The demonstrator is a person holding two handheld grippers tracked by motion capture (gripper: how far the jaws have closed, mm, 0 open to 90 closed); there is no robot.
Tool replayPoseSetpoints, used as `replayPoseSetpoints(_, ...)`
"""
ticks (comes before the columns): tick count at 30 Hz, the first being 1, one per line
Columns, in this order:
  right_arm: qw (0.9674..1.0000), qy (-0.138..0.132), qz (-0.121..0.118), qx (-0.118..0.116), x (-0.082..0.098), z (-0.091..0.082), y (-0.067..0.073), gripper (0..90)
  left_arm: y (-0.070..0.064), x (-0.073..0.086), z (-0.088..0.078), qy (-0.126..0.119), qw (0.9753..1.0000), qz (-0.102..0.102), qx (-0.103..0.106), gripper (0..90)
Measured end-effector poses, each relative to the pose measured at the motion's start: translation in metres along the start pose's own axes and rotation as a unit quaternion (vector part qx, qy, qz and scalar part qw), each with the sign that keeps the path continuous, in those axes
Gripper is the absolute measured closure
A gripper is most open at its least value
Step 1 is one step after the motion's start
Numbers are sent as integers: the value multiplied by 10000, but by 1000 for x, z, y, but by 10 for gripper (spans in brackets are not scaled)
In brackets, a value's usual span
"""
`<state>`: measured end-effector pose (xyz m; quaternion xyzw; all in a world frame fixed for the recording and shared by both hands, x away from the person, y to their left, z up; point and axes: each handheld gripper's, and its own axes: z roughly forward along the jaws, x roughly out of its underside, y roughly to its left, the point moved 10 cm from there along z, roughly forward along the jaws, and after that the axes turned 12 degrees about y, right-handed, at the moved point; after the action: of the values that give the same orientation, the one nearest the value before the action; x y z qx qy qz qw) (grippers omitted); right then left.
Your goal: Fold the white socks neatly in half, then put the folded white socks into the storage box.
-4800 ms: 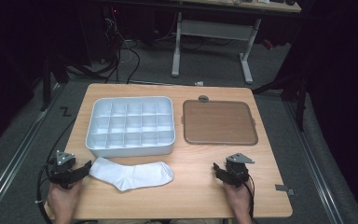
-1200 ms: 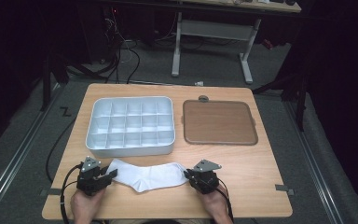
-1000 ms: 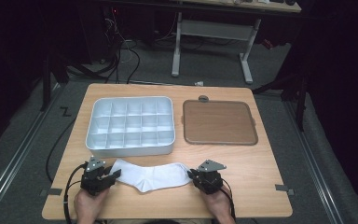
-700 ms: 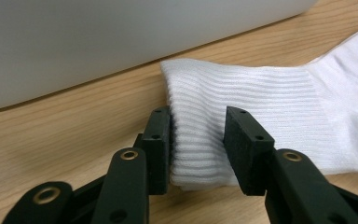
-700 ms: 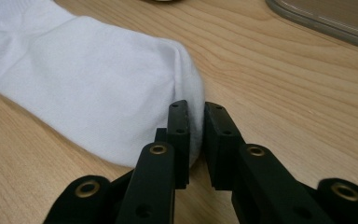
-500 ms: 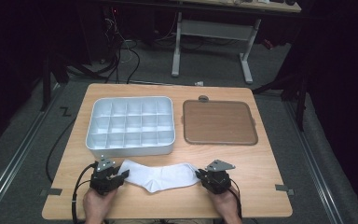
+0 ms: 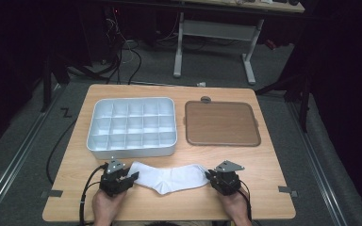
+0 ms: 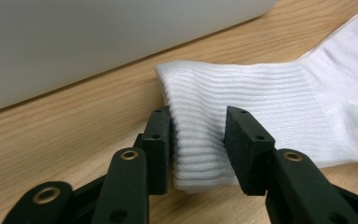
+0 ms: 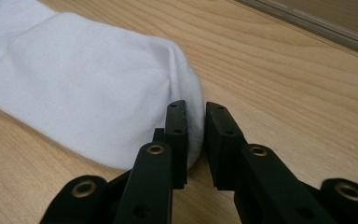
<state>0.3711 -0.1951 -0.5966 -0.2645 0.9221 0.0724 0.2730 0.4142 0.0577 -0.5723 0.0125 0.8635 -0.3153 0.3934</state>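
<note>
A white sock [image 7: 169,178] lies flat along the near part of the wooden table [image 7: 264,165]. In the high view my left gripper [image 7: 131,177] is at the sock's left end, and in the left gripper view its jaws [image 8: 198,126] pinch the ribbed cuff [image 8: 242,88], which bunches between the pads. My right gripper [image 7: 209,175] is at the sock's right end. In the right gripper view its jaws [image 9: 196,112] stand nearly together with the rounded toe [image 9: 186,88] squeezed between them. A hand holds each gripper from the table's near edge.
A white divided tray [image 7: 132,151] with several empty compartments stands just behind the sock on the left. A flat brown tray [image 7: 220,123] lies at the back right, with a small round knob [image 7: 206,99] behind it. Cables trail off the table's near left.
Both grippers came in from the table's sides and took the sock's ends. Over the last second both have slid to the right, carrying the sock with them.
</note>
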Motion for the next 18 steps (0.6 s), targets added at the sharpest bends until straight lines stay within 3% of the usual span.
replayPoseSetpoints(6,10000,27,26,29,2,-1,-9,794,-6,0,5,35,9999,-83,85,620)
replayPoseSetpoints(10,9997,122,218,-69,3,-3,-15,791,-11,1,9,213,9997,-151,4,609)
replayPoseSetpoints(18,9997,195,154,35,7,-6,-23,780,-19,4,13,138,9998,-144,67,587)
